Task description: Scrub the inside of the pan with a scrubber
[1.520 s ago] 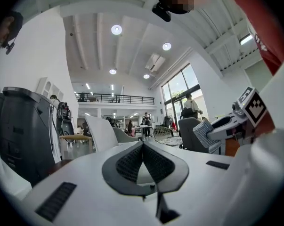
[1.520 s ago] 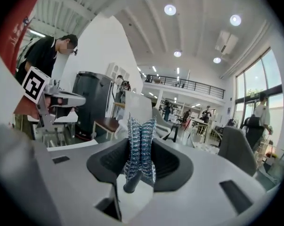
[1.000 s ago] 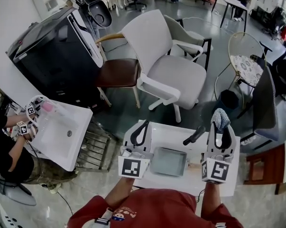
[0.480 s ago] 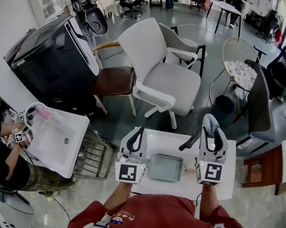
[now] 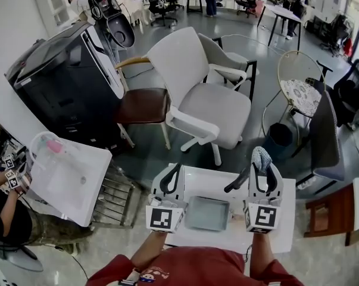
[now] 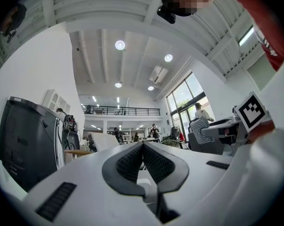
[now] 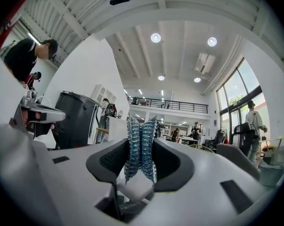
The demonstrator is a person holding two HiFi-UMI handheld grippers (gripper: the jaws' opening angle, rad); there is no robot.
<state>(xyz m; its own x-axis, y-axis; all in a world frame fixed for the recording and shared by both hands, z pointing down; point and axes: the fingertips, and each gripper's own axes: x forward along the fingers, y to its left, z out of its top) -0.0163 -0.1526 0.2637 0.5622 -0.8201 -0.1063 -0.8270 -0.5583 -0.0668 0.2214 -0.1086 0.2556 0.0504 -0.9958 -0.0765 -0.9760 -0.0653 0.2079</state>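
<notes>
A grey square pan (image 5: 210,213) with a black handle (image 5: 237,180) lies on the small white table (image 5: 210,181), between my two grippers. My left gripper (image 5: 173,176) is held up left of the pan, pointing away over the room, its jaws shut with nothing between them (image 6: 142,161). My right gripper (image 5: 261,161) is raised right of the pan and is shut on a blue-grey mesh scrubber (image 7: 141,147), which sticks out past the fingertips (image 5: 261,155). Both gripper views look out at the room and ceiling; the pan is not seen in them.
A white office chair (image 5: 198,94) stands beyond the table, a brown seat (image 5: 144,104) and a large black cabinet (image 5: 60,82) at left. A white sink unit (image 5: 66,177) is at lower left, where another person's hands hold grippers (image 5: 12,173). A dark chair (image 5: 331,136) stands right.
Both grippers have drifted slightly up and inward in the head view as the head moved; the scrubber stays clamped. The person at the sink has shifted left.
</notes>
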